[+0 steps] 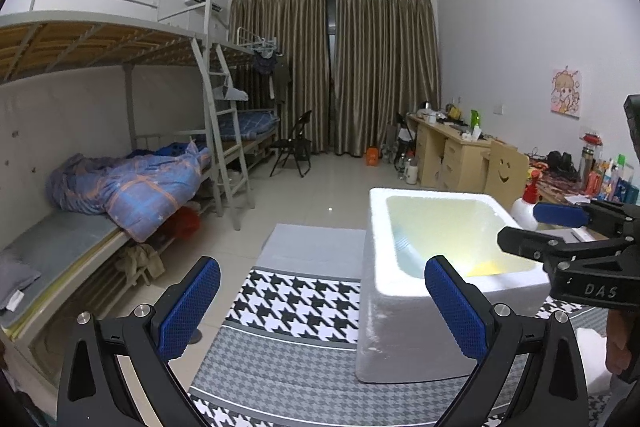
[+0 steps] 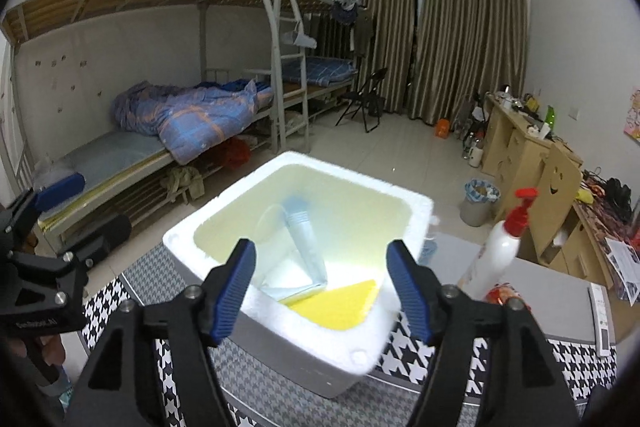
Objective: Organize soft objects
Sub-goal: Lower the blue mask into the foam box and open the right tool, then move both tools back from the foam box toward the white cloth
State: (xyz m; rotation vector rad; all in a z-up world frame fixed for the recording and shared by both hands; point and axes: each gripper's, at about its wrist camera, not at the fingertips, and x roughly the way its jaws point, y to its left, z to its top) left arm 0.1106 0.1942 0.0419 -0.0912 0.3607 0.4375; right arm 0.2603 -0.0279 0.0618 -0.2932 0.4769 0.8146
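White foam box (image 2: pixel 304 331) on the houndstooth cloth (image 1: pixel 296 303) of the bench (image 2: pixel 560 291), open top facing up. Inside the box: a yellow sponge (image 2: pixel 340 303) at the near corner, a pale blue folded cloth (image 2: pixel 304 247) just behind it, leaning against the inner wall. From the left wrist view, only a sliver of yellow visible over the box rim; the blue cloth hidden by the near wall.

Right gripper (image 2: pixel 320 287) above the near rim of the box, jaws spread wide, nothing between them. Left gripper (image 1: pixel 322 303) left of the box, over the cloth, jaws likewise wide apart and holding nothing.

Just right of the box: a white pump bottle (image 2: pixel 500 255) with a red nozzle, upright, and a red-orange packet (image 2: pixel 504 293) at its base, partly hidden behind the right gripper's finger, contents unreadable. A grey pad (image 1: pixel 316 247) left of the box, at the far edge of the houndstooth cloth. A white remote (image 2: pixel 600 319) further right of the box, at the bench edge, cut by the lens rim.

Beyond the box: bunk bed (image 1: pixel 120 147) with a rumpled blue quilt (image 1: pixel 132 187), folding chair (image 1: pixel 296 147), drawn curtains (image 1: pixel 340 67), wooden desk (image 1: pixel 452 151) crowded with small items too tiny to name, bin (image 2: pixel 480 201) on the floor.
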